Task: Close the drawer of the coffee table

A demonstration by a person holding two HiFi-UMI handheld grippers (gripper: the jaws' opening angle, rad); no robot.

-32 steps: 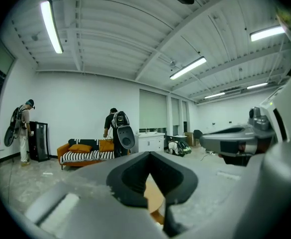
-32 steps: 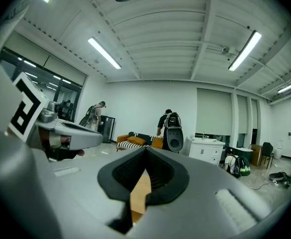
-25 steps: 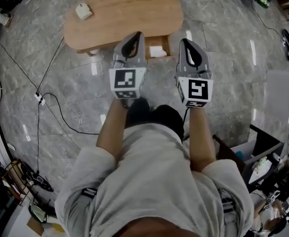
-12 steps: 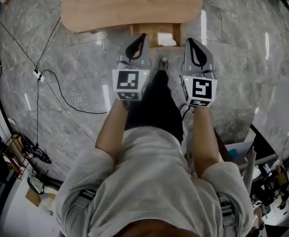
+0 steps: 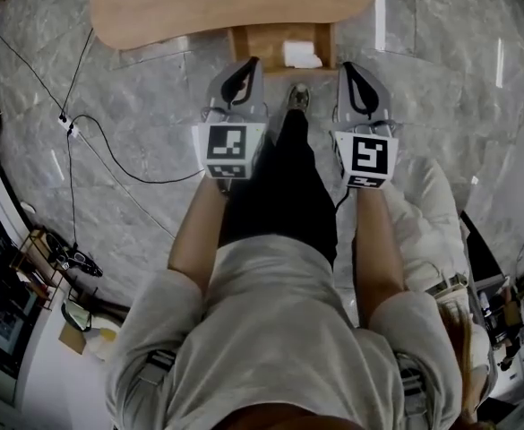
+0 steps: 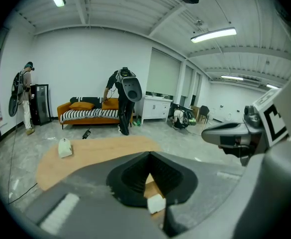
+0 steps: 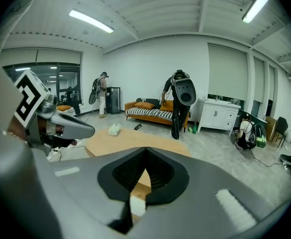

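Observation:
The oval wooden coffee table (image 5: 235, 3) lies at the top of the head view, its drawer (image 5: 260, 43) pulled out toward me with a white block (image 5: 302, 55) inside. My left gripper (image 5: 254, 62) and right gripper (image 5: 344, 65) hover side by side just short of the drawer's front, both shut and empty. The left gripper (image 6: 149, 153) looks along its closed jaws at the table (image 6: 95, 151), with the drawer (image 6: 150, 187) and block (image 6: 156, 203) showing through the gap. The right gripper (image 7: 146, 148) shows the same drawer (image 7: 143, 185).
A small white object (image 6: 64, 147) sits on the tabletop. A black cable (image 5: 109, 155) and plug block (image 5: 64, 122) lie on the floor to the left. My foot (image 5: 299, 97) stands between the grippers. A white bag (image 5: 432, 213) is at right. Beyond the table are a sofa (image 6: 85, 112) and people (image 6: 123, 98).
Both grippers have sunk and come closer to the open drawer. I have stepped forward, so the table now sits higher in the head view. The jaws stayed shut.

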